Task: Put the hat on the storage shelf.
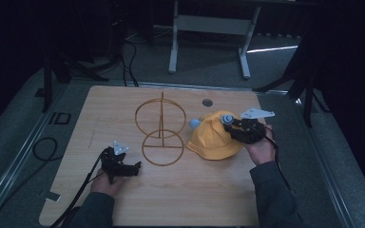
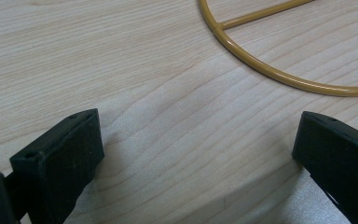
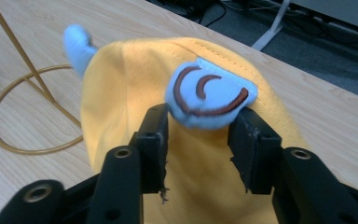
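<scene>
High view puts your left gripper (image 1: 132, 167) at lower left of the frame, resting on the wooden table (image 1: 209, 199) just below the gold wire stand (image 1: 161, 135). Left gripper view shows its jaws spread wide over bare wood with nothing between them, and a curve of the stand's base ring crosses the upper right of that frame. Move rightward in the high view: the yellow hat (image 1: 214, 140) lies at centre right, just beside the stand's lower ring. Your right gripper (image 1: 228, 124) sits over the hat's upper right part. Right gripper view shows its jaws partly spread, flanking the hat's light-blue ear (image 3: 209, 100) at mid-frame; whether the pads press it, I cannot tell.
</scene>
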The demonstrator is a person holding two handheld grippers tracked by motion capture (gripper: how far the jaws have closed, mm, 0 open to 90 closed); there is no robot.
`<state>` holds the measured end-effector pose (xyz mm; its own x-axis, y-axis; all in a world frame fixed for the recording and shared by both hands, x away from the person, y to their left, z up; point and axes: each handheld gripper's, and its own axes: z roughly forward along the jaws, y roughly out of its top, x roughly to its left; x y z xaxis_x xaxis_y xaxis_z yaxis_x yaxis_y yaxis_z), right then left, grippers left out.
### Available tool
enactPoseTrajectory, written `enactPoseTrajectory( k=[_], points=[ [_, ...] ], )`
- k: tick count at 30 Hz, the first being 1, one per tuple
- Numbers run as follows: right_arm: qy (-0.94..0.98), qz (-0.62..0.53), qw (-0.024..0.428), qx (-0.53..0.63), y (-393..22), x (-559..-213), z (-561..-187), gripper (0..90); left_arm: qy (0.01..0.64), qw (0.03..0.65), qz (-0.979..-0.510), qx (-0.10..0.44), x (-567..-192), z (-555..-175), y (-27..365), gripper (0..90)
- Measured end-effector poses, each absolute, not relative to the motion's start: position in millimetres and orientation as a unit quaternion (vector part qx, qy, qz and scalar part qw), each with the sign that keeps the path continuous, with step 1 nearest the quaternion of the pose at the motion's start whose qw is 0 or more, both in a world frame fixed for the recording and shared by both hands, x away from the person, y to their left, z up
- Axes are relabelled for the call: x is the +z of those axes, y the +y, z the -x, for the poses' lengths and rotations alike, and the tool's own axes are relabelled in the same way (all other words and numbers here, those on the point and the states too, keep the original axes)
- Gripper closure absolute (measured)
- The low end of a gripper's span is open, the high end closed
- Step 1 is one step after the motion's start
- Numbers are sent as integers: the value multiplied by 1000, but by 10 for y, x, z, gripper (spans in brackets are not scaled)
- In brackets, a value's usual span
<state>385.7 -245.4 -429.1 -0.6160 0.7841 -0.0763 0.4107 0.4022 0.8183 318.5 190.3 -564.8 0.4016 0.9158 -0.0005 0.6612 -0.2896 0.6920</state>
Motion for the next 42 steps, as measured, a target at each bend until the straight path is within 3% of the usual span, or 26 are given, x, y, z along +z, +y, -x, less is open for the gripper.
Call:
enactPoseTrajectory(
  k=[5, 13, 42],
  points=[
    [808, -360, 250, 394, -2489, -4208, -3833, 513, 508, 312, -777, 204, -5648, -3185, 1903, 19],
    [833, -331, 255, 363, -2416, -4151, -3864, 506, 508, 312, -776, 204, -5648, -3185, 1903, 18],
    [908, -245, 222, 258, -2146, -4007, -4191, 491, 507, 312, -777, 204, -5648, -3185, 1903, 19]
  ],
)
